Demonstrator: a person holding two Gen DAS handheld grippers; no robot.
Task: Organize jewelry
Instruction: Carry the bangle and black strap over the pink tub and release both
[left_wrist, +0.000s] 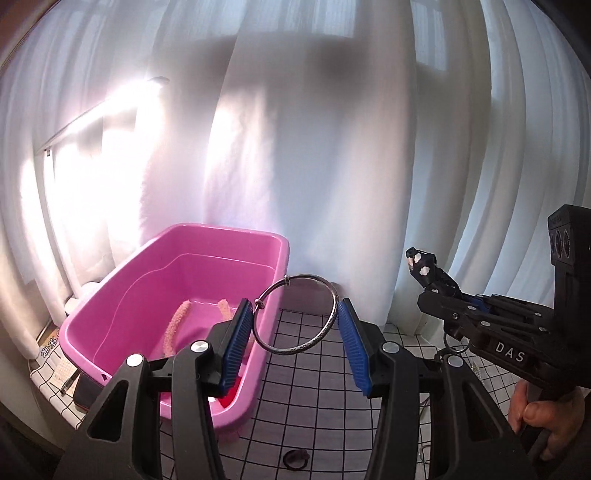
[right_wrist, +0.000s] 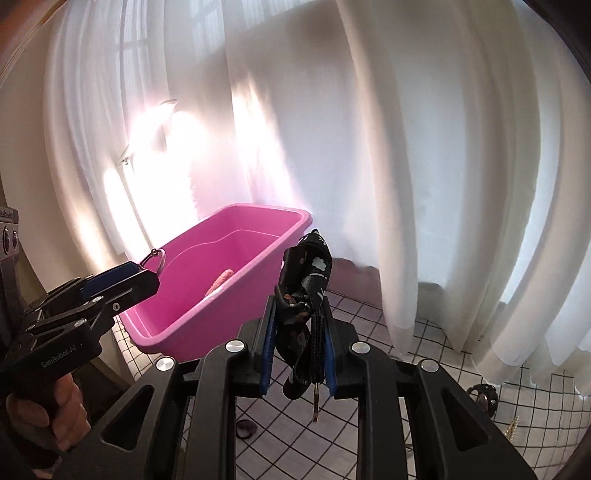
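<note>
Up above the grid-patterned counter, the left tool clamps a silver bangle between its blue pads, the ring standing upright just beside the near right corner of the pink tub. The right tool is clamped on a black hair bow with white flower prints, its ends hanging down between the fingers. A fuzzy peach band lies inside the tub. On the counter's near side sits a dark hair tie, and a beaded bracelet lies toward the right edge.
</note>
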